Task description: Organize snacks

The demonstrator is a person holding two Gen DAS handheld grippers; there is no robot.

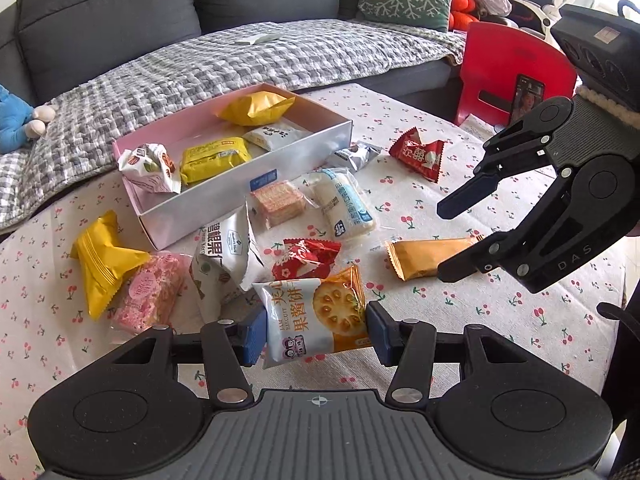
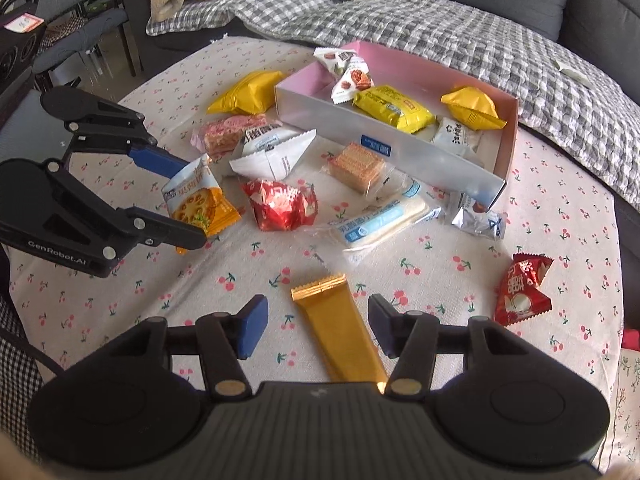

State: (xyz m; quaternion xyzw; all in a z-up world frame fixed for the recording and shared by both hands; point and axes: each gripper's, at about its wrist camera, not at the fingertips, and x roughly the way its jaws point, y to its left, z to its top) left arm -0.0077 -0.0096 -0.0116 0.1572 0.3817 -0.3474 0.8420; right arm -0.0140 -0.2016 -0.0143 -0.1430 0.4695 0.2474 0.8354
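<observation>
A jam biscuit packet (image 1: 316,316) is clamped between the blue pads of the left gripper (image 1: 316,326), which is closed about halfway onto it; the packet is held upright and clear of the cherry-print tablecloth (image 1: 460,320), over the near left part of the table. In the right wrist view the same packet (image 2: 196,204) is seen pinched between the two fingers, its orange lower corner hanging below the lower finger.

Toward the far edge of the table an open pink box (image 1: 168,224) is set, with four wrapped snacks seen inside it. Loose snacks are scattered between the box and the near edge: a yellow packet (image 1: 102,262), a pink bar (image 1: 146,294), a red packet (image 1: 306,260), a wafer pack (image 1: 276,202) and a long white packet (image 1: 346,206).

To the right, a gold wafer bar (image 2: 344,328) is seen lying flat on the cloth between the jaws of the right gripper (image 2: 318,326). These jaws stand partly open, and neither pad is pressed on the bar; a gap is visible on both sides. Nothing is held by them. The bar's crimped end is pointed away, past the fingertips. Another red packet (image 2: 522,290) lies near the right edge.
</observation>
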